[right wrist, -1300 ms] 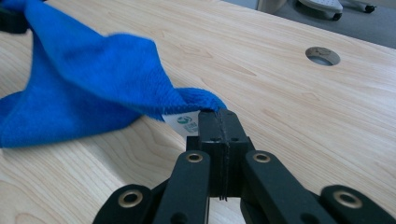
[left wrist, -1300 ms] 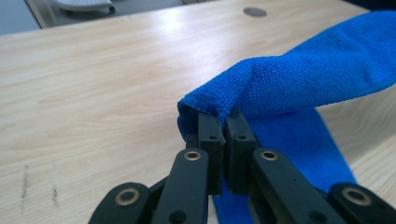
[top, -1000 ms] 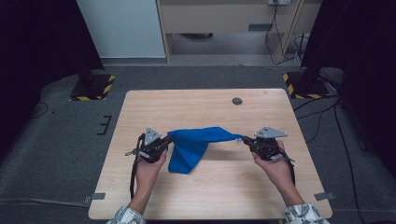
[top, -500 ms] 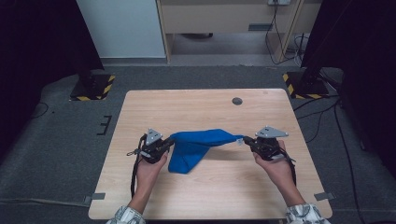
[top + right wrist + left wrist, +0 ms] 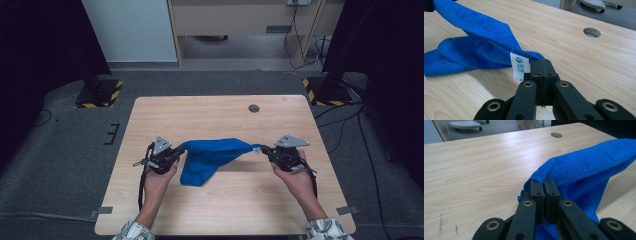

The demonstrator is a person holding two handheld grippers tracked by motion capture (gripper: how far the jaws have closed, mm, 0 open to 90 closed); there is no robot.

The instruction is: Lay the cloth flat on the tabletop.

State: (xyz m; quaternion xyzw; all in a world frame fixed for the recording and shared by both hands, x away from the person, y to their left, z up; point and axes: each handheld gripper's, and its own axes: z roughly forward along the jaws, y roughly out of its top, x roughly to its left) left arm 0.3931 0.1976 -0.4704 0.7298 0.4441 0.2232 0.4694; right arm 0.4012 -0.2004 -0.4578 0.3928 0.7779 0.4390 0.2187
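over pale wooden table (image 5: 220,120): blue cloth (image 5: 212,155) stretched between left gripper (image 5: 176,151) and right gripper (image 5: 266,149), each clamped on one corner, white tag (image 5: 519,65) beside right jaws, middle sagging onto tabletop.

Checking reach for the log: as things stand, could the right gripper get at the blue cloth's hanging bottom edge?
Probably not: the right gripper is shut on the blue cloth at its corner, so it isn't free.
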